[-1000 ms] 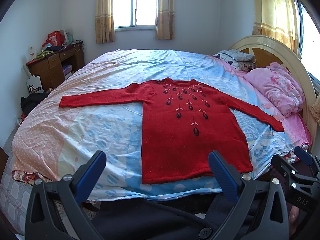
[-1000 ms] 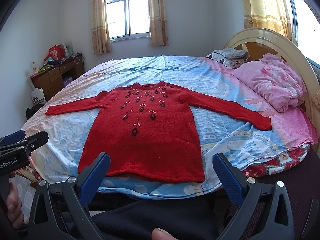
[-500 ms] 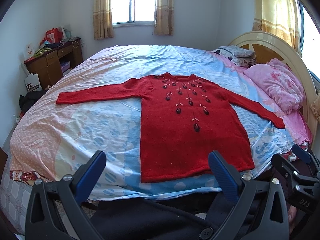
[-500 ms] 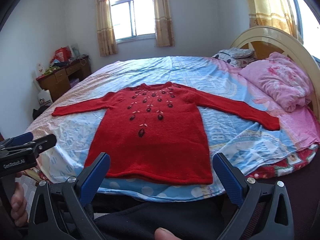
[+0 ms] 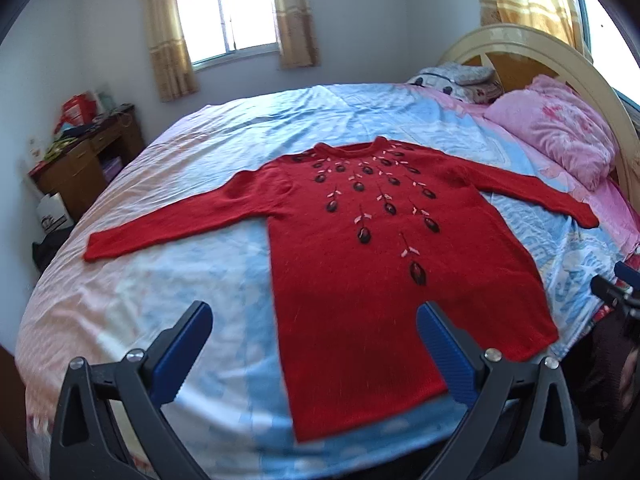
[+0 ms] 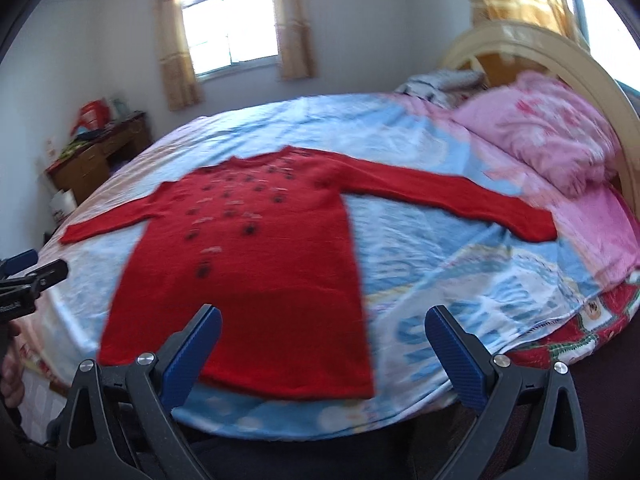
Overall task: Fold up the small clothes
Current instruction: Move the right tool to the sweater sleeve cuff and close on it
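One red sweater (image 5: 360,272) lies flat and face up on the bed (image 5: 192,264), both long sleeves spread wide, its hem toward the near edge. It is a fuzzy knit with dark oval motifs and pale pink marks fanning down from the round neck.

The left gripper (image 5: 314,320) hangs above the hem with its two blue, ridged fingers (image 5: 184,340) spread wide and nothing between them; the sweater's lower left corner falls in the gap, and the right finger overlaps the lower body of the garment. The right gripper (image 6: 322,326) is likewise spread and empty, its left finger over the hem, the sweater's right side edge running between the fingers, and bare sheet ahead of the right one.

The left wrist view is sharp enough to make out the embroidery; the right wrist view is blurred, so the motifs smear. Each view catches the other gripper at its edge: the right one at far right of the left view, the left one at far left of the right view, with part of a hand (image 6: 10,384) below it.

Beyond the fingers: one smooth blue-and-pink printed sheet, one rumpled pink quilt (image 5: 560,128) to the right against one curved cream headboard (image 5: 532,48), one wooden desk (image 5: 84,160) at far left, and one window (image 5: 226,20) with two tan curtains.
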